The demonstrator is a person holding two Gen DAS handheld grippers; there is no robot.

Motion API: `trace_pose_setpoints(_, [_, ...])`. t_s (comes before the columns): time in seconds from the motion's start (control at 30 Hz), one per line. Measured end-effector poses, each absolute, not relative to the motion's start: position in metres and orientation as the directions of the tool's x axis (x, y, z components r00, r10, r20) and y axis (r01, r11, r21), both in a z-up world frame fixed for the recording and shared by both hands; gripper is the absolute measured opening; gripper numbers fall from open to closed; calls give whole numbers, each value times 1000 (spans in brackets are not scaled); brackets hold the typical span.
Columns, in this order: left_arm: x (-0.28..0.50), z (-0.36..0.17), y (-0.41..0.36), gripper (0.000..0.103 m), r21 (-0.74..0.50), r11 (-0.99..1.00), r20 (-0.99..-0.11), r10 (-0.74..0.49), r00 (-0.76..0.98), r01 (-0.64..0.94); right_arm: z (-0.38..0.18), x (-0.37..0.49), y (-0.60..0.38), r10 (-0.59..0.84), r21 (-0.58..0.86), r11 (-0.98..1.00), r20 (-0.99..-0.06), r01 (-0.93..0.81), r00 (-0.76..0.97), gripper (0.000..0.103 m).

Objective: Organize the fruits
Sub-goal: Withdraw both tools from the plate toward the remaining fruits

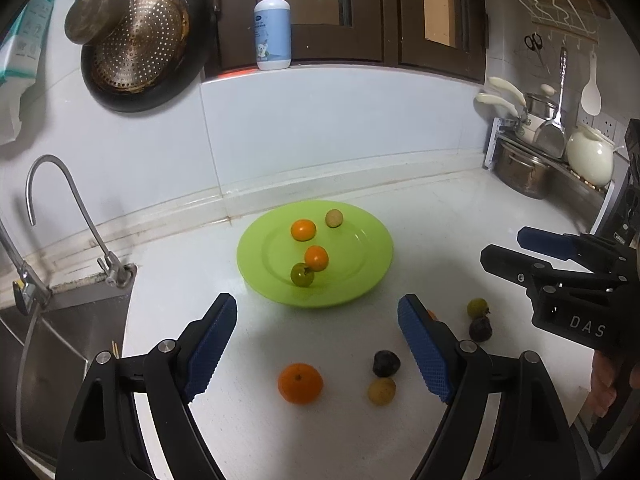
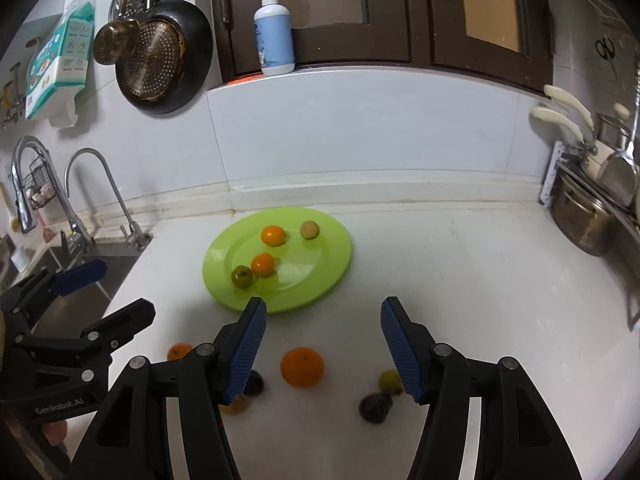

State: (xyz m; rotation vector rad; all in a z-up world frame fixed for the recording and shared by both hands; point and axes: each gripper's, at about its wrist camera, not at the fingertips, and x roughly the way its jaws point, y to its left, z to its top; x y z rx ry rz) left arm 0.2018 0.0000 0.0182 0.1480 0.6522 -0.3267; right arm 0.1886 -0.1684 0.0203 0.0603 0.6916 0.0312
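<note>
Sorting partway: I count four fruits on the plate [image 1: 360, 280], with the orange [image 1: 300, 383] and several others loose; both tongs [image 1: 316, 350] [image 2: 322, 346] wide, empty.

white counter [image 1: 440, 216] | green plate [image 1: 360, 288] | orange [image 1: 300, 383] | loose small fruits [image 1: 386, 363]

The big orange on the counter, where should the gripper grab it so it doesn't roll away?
Grab the big orange across its round middle, coming down from above. It sits stem-up on the white counter with free space on both sides. The left gripper is open and almost lined up over it; its blue pads look wide enough to close on the widest part.
</note>
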Motion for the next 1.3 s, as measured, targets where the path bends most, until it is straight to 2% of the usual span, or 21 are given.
trace_pose_setpoints(0.4, [182, -3, -10, 83, 22, 936, -639, -257, 725, 351, 1, 165, -180, 19, 53, 998, -652, 20, 758, 60])
trace_pose_setpoints(1.07, [173, -55, -38, 82, 44, 921, -709, -244, 662, 386, -55, 166, -205, 38, 86, 996, -740, 38, 671, 60])
trace_pose_setpoints(1.3, [179, -73, -40, 73, 23, 924, -745, -239, 623, 382, -72, 171, -208, 54, 94, 995, -763, 28, 644, 60])
